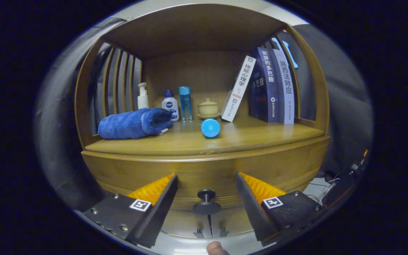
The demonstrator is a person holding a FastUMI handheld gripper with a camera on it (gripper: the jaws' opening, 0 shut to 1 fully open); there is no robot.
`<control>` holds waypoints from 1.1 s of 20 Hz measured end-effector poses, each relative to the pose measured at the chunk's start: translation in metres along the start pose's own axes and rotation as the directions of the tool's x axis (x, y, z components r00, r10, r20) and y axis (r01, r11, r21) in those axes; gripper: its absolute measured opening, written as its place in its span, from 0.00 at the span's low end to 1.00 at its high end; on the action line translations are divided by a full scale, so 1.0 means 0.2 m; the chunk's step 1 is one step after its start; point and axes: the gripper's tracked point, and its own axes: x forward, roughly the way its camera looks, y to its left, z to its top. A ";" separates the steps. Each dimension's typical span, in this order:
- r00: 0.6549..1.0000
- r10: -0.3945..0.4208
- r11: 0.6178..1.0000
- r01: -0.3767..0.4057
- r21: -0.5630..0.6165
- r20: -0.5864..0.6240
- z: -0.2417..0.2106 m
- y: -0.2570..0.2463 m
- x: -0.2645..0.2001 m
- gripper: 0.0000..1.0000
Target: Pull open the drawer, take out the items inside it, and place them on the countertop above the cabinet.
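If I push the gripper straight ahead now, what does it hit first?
Most likely the drawer knob, which sits centred between the open fingers of the gripper. The closed drawer front lies just behind it. Exact depth is unclear.

Dim, even light — strong fisheye bowing

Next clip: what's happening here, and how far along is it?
A person's hand-held gripper faces a wooden cabinet, its fingers open on either side of the drawer knob, not yet touching it. The drawer looks shut, so nothing has been taken out. On the countertop above lie a rolled blue towel, bottles, a lidded cup, a blue cylinder and leaning books.
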 end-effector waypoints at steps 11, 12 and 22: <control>0.992 -0.040 0.999 0.042 -0.015 0.115 0.39 -0.09 -0.57 0.99; 0.992 -0.051 0.999 0.053 -0.013 0.111 0.41 -0.10 -0.63 0.99; 0.982 -0.022 0.998 0.012 0.055 0.189 0.80 -0.16 -1.29 0.99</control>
